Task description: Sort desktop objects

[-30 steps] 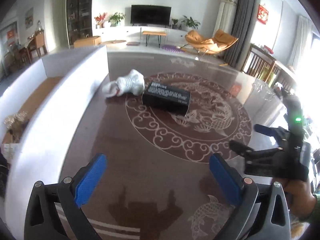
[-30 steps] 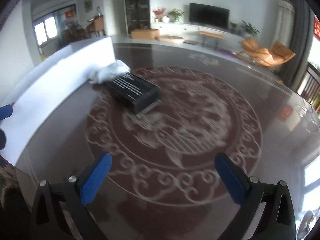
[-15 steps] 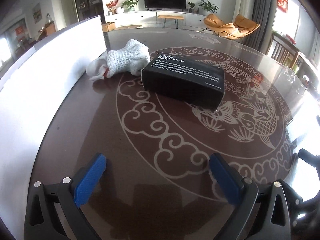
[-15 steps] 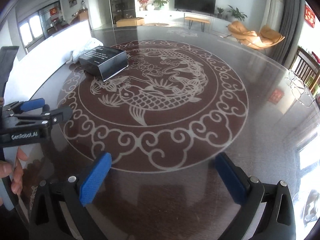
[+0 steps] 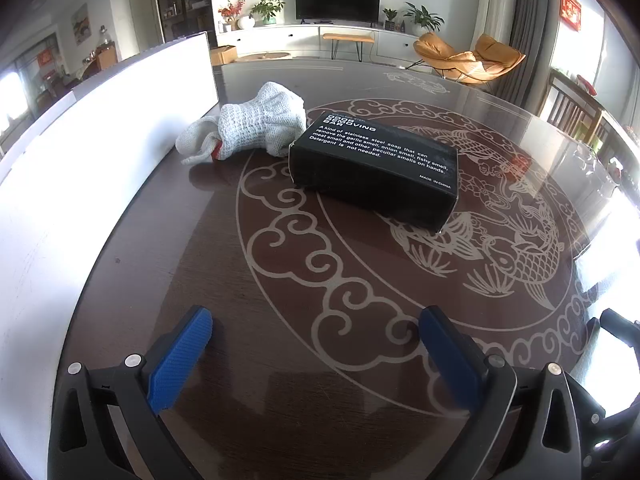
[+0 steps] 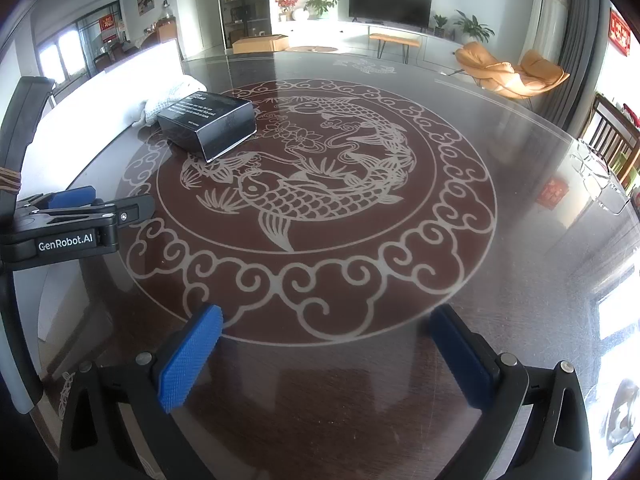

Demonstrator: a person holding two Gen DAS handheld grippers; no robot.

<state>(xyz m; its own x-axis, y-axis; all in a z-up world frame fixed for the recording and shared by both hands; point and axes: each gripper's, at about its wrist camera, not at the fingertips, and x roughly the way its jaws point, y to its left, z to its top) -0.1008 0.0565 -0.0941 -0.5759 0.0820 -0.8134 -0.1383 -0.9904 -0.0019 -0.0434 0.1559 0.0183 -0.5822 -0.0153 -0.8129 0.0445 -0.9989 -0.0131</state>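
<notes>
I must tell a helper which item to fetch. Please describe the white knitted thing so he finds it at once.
On the round table with the fish pattern, look along the white board. The knitted glove lies there, touching the black box; it is soft, crumpled and white.

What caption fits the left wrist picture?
Open left tongs face a black cardboard box and white knitted glove.

Black box, white knit cloth
</notes>
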